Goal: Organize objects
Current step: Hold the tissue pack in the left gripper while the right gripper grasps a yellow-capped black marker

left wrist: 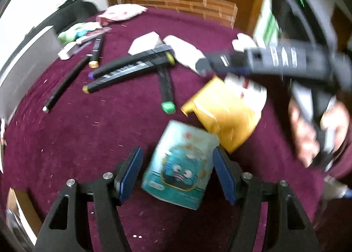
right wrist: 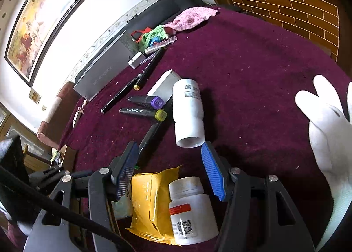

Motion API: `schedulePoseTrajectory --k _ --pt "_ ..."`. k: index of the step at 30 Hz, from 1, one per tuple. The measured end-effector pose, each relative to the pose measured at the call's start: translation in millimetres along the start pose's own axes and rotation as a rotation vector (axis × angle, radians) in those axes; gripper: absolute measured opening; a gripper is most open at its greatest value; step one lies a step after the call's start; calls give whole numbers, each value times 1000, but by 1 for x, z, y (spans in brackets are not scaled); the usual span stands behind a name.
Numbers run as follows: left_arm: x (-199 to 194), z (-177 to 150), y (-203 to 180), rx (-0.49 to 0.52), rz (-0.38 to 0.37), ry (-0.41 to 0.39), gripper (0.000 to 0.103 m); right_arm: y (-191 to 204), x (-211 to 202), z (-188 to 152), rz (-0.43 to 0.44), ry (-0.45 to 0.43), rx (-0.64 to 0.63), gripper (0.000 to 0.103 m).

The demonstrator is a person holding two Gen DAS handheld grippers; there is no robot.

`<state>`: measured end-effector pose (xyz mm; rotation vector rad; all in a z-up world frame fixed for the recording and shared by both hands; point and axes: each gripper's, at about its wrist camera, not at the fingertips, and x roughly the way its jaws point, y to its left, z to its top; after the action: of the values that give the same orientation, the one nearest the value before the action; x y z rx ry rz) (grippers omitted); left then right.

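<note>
Left wrist: left tongs (left wrist: 177,174) apart astride teal box (left wrist: 179,165); right tongs (right wrist: 170,169) apart.

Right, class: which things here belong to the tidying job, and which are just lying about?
Job:
teal packet
yellow packet
pill bottle
white bottle
markers

Lying about:
pink cloth
painting
grey box

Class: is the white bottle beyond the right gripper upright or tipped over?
Tipped over: the white bottle lies on its side on the maroon tablecloth.
</note>
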<state>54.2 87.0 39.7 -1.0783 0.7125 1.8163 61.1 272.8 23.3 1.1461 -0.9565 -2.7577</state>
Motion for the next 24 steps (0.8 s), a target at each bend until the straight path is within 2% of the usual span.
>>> schedulePoseTrajectory --k 2,4,5,6,8,11,16,18,21,24 --pt "8 -1 -16 55 38 9 61 -1 1 0 -1 4 7 58" --pt "7 -1 -20 35 58 -5 58 -1 2 1 -2 4 5 58" --pt "8 -1 -17 -5 35 -4 42 0 1 1 -3 2 2 58" --pt "8 -1 -13 -49 20 -4 41 1 1 0 -5 0 0 58" --pt "4 -3 -9 -102 49 -27 40 1 0 0 -8 -6 -1 58" --pt "-6 -14 4 -207 50 -76 40 -1 -2 0 -10 -17 7 58" --pt "-32 -41 29 -428 79 -197 40 2 -6 1 -24 -46 -2 58" --pt "-35 -53 39 -533 55 -227 40 2 -7 2 -47 -54 2 58" --pt "-41 -65 41 -570 53 -246 40 4 -9 6 -55 -30 36 58" --pt "-51 -70 40 -582 45 -281 40 25 -11 21 -44 -5 -25 58"
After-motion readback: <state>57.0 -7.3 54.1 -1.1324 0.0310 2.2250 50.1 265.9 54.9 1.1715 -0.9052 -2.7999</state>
